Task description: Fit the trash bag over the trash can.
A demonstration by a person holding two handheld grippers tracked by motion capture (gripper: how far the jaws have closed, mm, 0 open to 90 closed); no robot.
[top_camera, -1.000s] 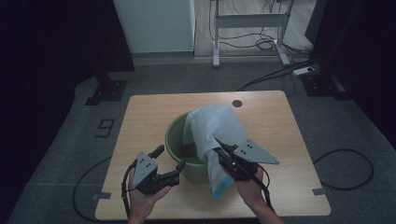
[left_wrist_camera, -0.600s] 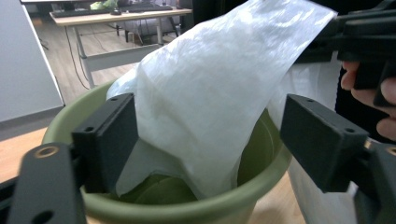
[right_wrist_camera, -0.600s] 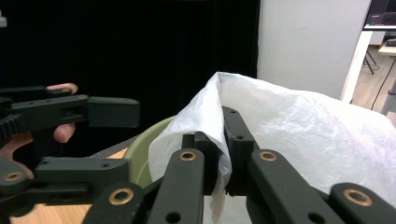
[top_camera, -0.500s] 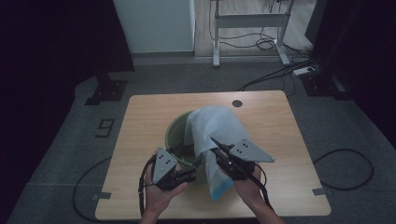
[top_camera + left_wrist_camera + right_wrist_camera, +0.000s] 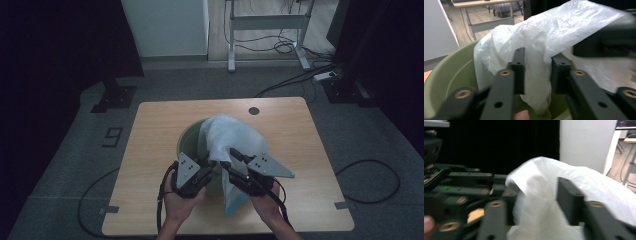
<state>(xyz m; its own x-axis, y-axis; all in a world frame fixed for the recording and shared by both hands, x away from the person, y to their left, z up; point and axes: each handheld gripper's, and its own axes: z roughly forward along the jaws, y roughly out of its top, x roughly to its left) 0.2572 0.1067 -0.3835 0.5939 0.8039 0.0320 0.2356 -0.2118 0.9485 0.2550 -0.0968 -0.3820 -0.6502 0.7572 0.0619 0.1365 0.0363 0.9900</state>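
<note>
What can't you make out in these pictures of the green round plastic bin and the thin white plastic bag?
- High view: the far inside of the green round plastic bin is covered by the thin white plastic bag.
- Left gripper view: whether the left gripper pinches the bag; the film bulges between its jaws, which have just been closing.
- Right gripper view: blurred; the right gripper has just been opening, contact unclear.

Dim room, grey carpet floor [image 5: 150, 85]. Light wooden table [image 5: 300, 130] with round dark grommet [image 5: 254, 111] near far edge. White panel [image 5: 165, 25] behind, metal desk frame [image 5: 265, 22], cables [image 5: 295, 80], power strip [image 5: 324, 76], tape "9" [image 5: 113, 136] on floor.
</note>
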